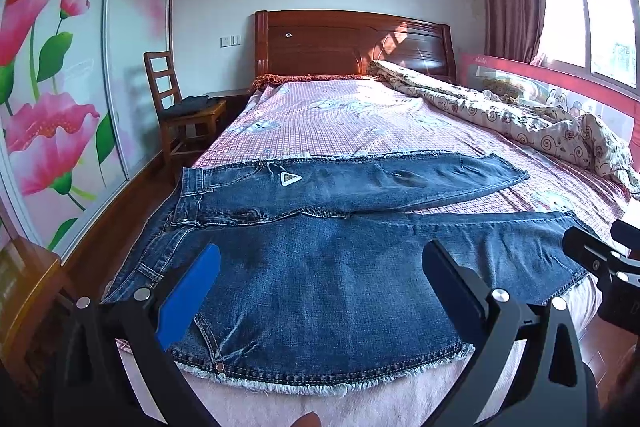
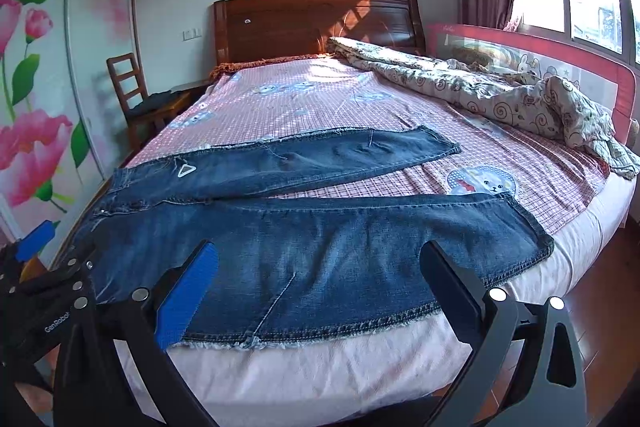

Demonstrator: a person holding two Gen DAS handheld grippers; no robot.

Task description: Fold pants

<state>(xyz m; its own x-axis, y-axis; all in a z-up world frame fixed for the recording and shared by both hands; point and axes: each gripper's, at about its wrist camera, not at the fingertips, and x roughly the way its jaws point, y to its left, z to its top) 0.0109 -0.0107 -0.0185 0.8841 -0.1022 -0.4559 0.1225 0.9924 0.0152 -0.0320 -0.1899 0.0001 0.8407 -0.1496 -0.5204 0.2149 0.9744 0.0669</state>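
Spread flat across the foot of the pink checked bedsheet (image 2: pixel 320 99): dark blue denim pants with frayed raw hems (image 1: pixel 320 267), unfolded, both legs laid out; directly ahead of and below the left black two-finger gripper with one blue pad (image 1: pixel 320 279), jaws spread wide, pinching nothing, hovering over the near leg's thigh; likewise ahead of the right black two-finger gripper (image 2: pixel 320 279), also spread wide and empty, over the near leg further toward the cuff; right gripper seen at the right edge of the left view (image 1: pixel 608 267), left one at the left edge of the right view (image 2: pixel 44 267). Near leg running along the bed's front edge, its frayed side seam just short of the drop; waistband close to the left edge of the mattress. Open sheet beyond the far leg up to the dark wooden headboard (image 1: pixel 352 43); crumpled swirl-patterned quilt (image 2: pixel 500 95) bunched along the right side, well apart from the denim. Long axis lying left to right, waistband at left, cuffs pointing right, legs splayed in a narrow V.
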